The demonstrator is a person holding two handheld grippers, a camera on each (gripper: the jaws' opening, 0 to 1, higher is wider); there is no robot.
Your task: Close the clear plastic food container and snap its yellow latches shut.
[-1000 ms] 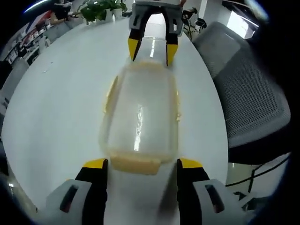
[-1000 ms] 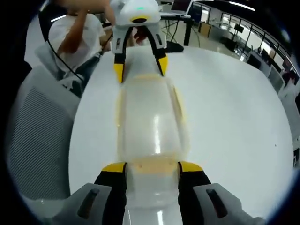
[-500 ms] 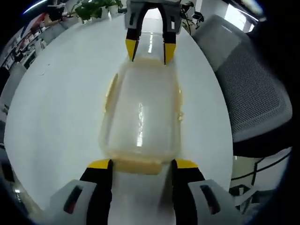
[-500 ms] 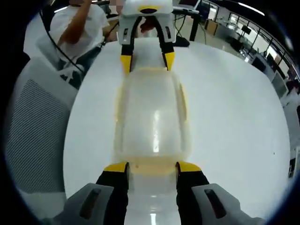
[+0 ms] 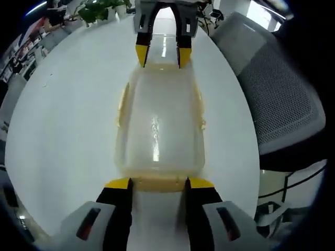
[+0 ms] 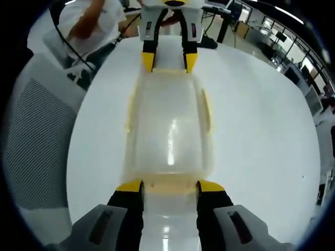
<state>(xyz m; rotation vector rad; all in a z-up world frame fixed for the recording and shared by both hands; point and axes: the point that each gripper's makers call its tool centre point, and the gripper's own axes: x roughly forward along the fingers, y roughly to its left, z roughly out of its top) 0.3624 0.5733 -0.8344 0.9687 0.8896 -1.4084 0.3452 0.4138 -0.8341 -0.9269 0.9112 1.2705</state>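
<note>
Both hand-held grippers had narrowed their jaws and crept up to the container's two short ends since a second earlier. At this moment the left hand-held gripper had its jaws parted, the yellow tips either side of the near end latch, seemingly touching it without clamping. The right hand-held gripper stood the same way at the opposite end latch, jaws apart and bracketing it. Between them the clear plastic food container lay lengthwise on the white surface, lid apparently seated, with yellow side latches along its long edges. A grey mesh chair stood beside the surface. Judging by this closing-in, the end latches were about to be pressed shut.
</note>
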